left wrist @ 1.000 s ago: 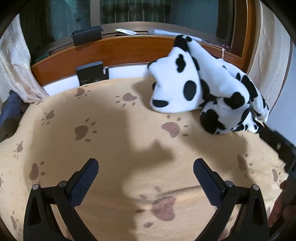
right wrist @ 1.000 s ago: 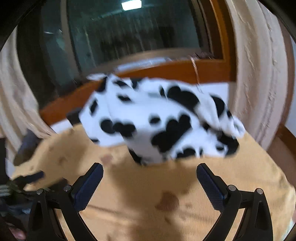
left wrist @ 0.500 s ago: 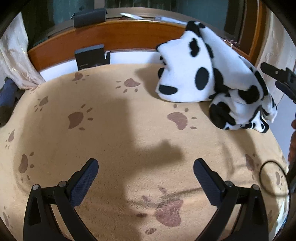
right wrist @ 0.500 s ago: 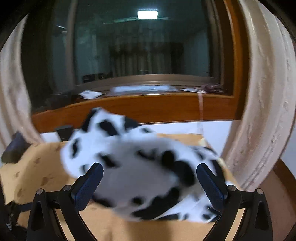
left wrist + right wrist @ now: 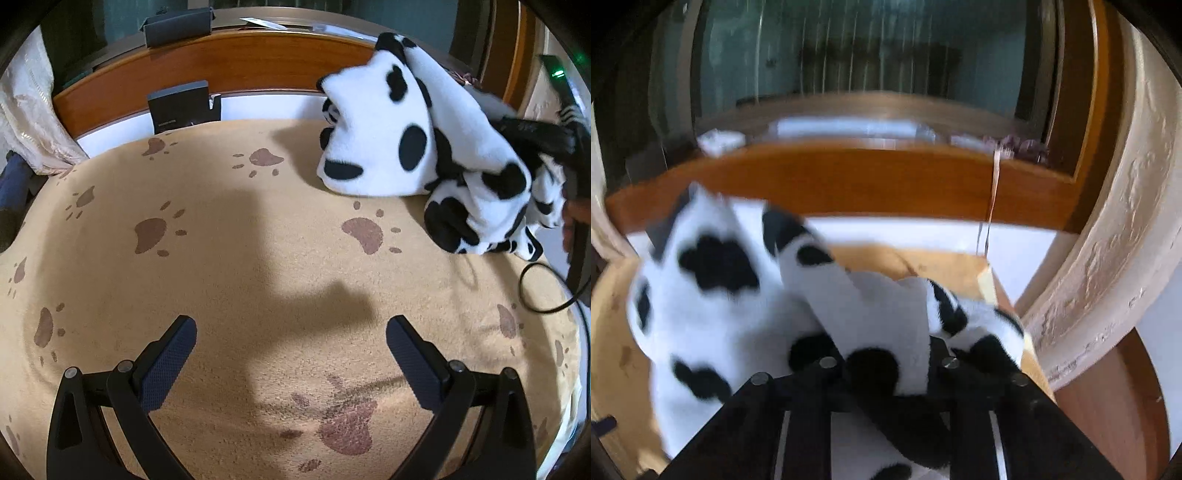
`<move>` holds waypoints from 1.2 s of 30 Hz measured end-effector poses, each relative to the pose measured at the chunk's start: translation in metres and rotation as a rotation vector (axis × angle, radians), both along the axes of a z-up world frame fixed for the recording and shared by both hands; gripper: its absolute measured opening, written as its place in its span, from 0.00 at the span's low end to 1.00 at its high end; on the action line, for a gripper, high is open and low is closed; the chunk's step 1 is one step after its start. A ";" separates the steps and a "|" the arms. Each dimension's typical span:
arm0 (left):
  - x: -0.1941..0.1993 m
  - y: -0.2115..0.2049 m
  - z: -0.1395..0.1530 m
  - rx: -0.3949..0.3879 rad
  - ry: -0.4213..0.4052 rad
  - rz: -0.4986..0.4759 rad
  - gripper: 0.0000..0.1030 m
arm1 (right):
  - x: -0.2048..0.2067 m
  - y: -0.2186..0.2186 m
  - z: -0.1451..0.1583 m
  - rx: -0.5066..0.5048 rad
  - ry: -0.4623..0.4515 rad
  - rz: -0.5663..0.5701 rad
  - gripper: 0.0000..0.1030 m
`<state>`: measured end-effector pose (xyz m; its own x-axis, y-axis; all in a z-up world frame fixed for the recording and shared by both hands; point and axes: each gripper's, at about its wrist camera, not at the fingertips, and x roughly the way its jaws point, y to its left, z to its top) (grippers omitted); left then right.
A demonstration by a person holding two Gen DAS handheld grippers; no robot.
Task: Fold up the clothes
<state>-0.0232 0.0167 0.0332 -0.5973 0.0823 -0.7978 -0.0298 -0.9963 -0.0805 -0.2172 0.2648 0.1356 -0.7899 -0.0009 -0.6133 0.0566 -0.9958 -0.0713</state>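
Pinching spotted garment [image 5: 879, 325] w/ right gripper [image 5: 886, 373] fingers — left gripper [image 5: 291, 343] fingers spread.

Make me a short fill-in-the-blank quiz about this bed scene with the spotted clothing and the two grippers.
1. The fleece garment is white with ____ spots.
2. The blanket is printed with brown ____ prints.
3. The left hand-held gripper hovers with its jaws ____.
4. The right hand-held gripper is ____ on the garment.

Missing words: black; paw; open; shut
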 end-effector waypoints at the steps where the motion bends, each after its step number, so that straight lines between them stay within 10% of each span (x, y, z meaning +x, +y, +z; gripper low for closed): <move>1: 0.000 -0.002 0.002 0.006 0.003 0.004 1.00 | 0.007 0.000 0.013 -0.014 0.042 0.000 0.18; 10: 0.008 -0.028 0.044 0.063 0.103 0.056 1.00 | 0.107 -0.066 0.128 -0.115 0.367 0.317 0.17; 17: 0.020 -0.077 0.081 0.128 0.189 0.155 1.00 | 0.166 -0.141 0.091 0.075 0.202 0.662 0.25; 21: 0.026 -0.105 0.101 0.165 0.233 0.208 1.00 | 0.192 -0.126 0.055 0.133 0.137 0.613 0.75; 36: 0.025 -0.071 0.094 0.125 0.199 0.088 1.00 | 0.280 -0.088 -0.022 -0.198 -0.244 0.930 0.75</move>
